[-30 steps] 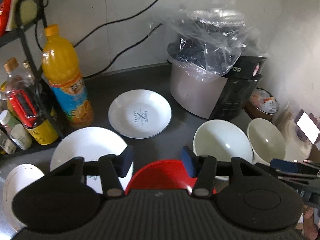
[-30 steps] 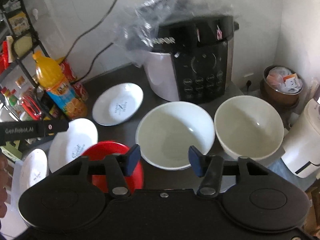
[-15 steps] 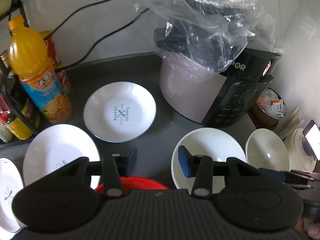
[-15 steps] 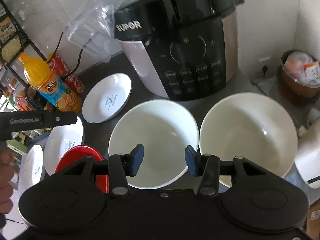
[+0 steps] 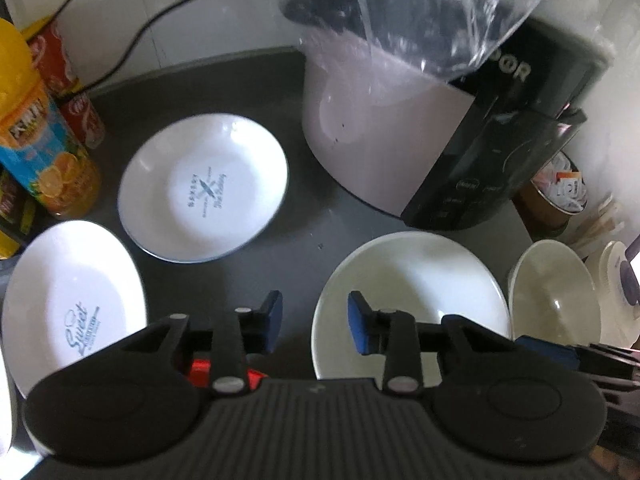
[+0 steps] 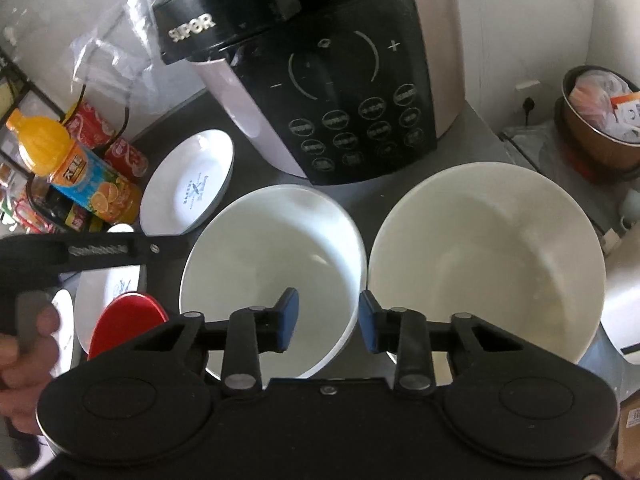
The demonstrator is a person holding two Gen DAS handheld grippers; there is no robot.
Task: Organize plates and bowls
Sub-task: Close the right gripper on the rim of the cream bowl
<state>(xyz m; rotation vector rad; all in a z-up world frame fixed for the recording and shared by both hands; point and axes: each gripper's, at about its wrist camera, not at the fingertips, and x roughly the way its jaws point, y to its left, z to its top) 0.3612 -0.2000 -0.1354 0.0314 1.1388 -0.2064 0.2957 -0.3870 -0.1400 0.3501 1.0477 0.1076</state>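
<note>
Two glossy white ceramic bowls (image 6: 272, 264) (image 6: 486, 256) mid-frame, both empty; my left gripper (image 5: 314, 322) and right gripper (image 6: 328, 320) unclenched, jaws just narrowing, grasping nothing.

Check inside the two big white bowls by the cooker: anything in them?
Both look empty. The left bowl shows bare white down to its base, as does the right bowl. The right gripper hides each bowl's near rim and a strip of inner wall.
</note>
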